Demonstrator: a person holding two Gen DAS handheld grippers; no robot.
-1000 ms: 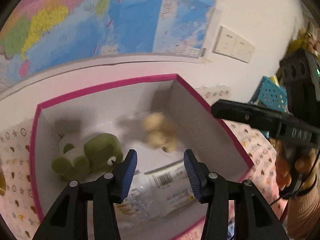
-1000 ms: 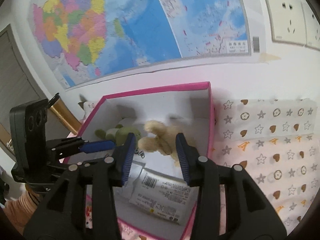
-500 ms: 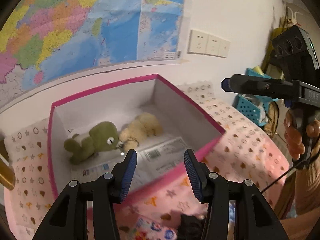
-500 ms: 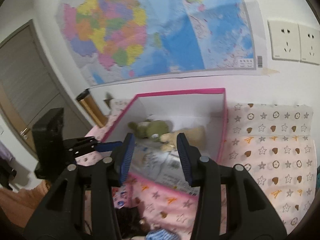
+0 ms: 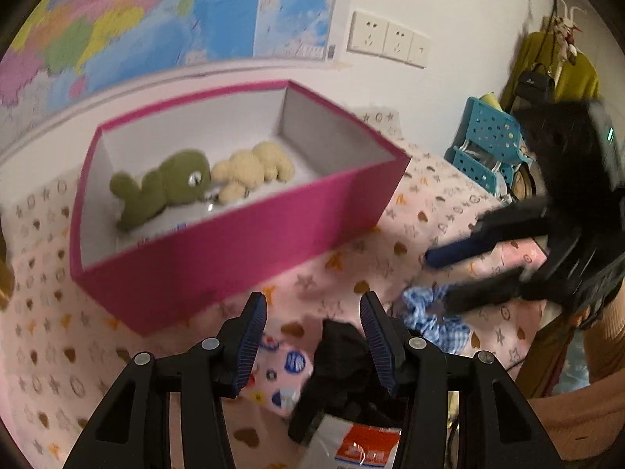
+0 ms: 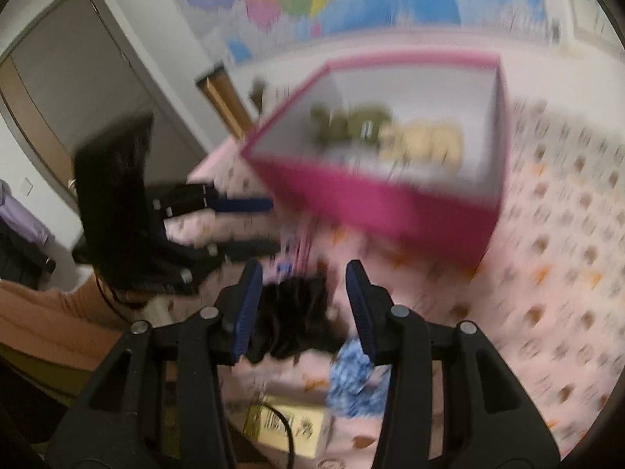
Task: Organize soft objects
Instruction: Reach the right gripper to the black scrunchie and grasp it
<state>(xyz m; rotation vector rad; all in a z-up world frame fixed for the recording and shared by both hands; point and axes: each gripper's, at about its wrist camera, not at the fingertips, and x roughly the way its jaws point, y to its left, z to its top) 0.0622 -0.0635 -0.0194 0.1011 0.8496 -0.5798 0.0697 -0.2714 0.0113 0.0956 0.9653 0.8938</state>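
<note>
A pink open box (image 5: 250,250) (image 6: 375,203) holds a green plush frog (image 5: 164,187) (image 6: 351,125) and a beige plush (image 5: 254,172) (image 6: 425,144). My left gripper (image 5: 314,336) is open and empty, above a black soft cloth (image 5: 340,355) on the pink patterned cover in front of the box. My right gripper (image 6: 302,308) is open and empty over the same black cloth (image 6: 297,320); it shows blurred in the left wrist view (image 5: 449,273). A blue checked scrunchie (image 5: 433,320) (image 6: 351,379) lies beside the cloth.
A pink patterned pouch (image 5: 281,375) lies left of the black cloth. A white packet with a red label (image 5: 351,445) is at the near edge. A yellow box (image 6: 289,426) lies near the front. A blue perforated basket (image 5: 488,144) stands at the right. A map covers the wall (image 5: 175,11).
Both grippers have pulled back and down from over the box to the cover in front of it. The black cloth and the scrunchie have come into view. The right wrist view is now motion-blurred.
</note>
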